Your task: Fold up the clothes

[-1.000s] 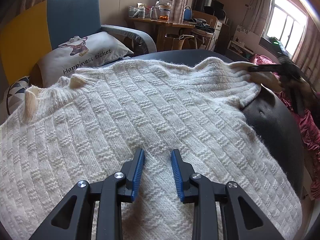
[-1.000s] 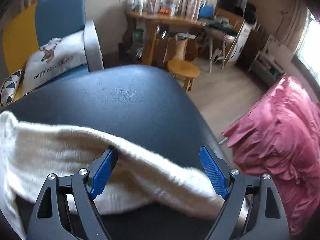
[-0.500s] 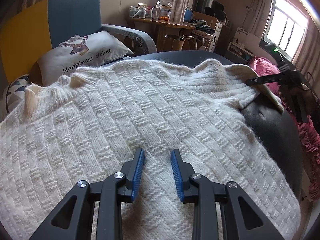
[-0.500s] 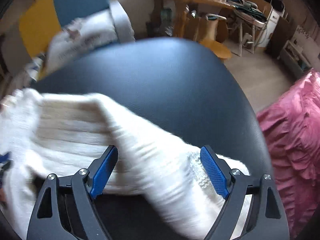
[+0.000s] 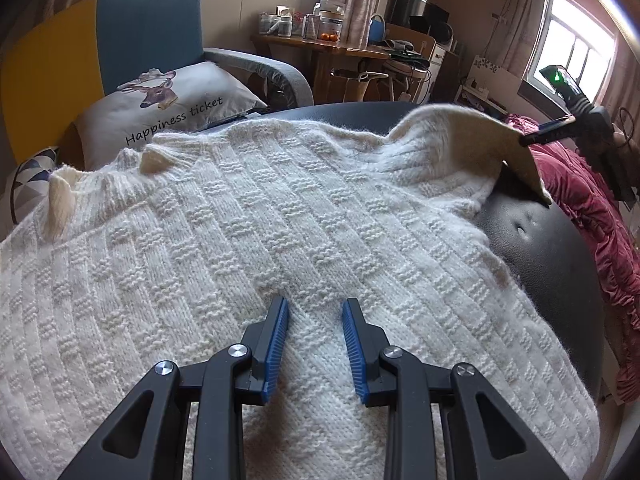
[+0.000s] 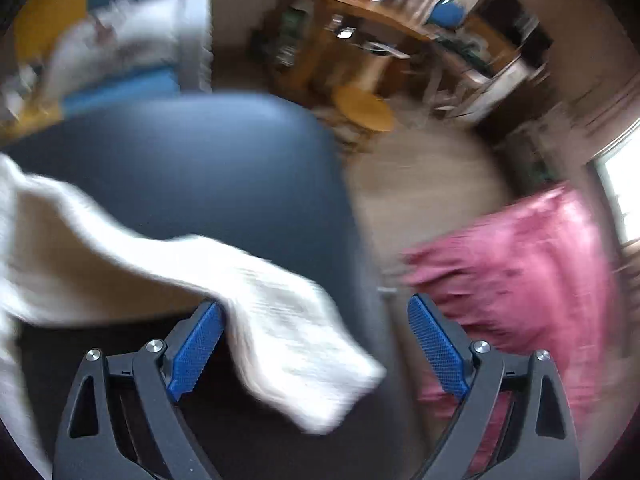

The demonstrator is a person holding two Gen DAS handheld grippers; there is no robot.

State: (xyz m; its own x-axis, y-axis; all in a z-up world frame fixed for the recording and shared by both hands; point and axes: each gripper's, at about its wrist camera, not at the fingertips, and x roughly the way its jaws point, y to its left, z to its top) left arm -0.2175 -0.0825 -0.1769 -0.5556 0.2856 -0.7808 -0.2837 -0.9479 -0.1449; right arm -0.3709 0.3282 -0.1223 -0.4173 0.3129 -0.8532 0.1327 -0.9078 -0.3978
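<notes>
Your left hand-held gripper (image 5: 314,344) has black angular arms, silver screws and ribbed blue pads (image 5: 277,346); your right hand-held gripper (image 6: 316,350) matches it.

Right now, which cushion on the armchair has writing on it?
The grey cushion with the deer picture reads "Happiness ticket"; the patterned cushion beside it shows none.

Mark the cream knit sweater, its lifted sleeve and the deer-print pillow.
cream knit sweater (image 5: 280,216): left wrist view, middle of the flat body.
lifted sleeve (image 6: 292,336): right wrist view, ribbed cuff end.
deer-print pillow (image 5: 168,100): left wrist view, face near the deer print.
</notes>
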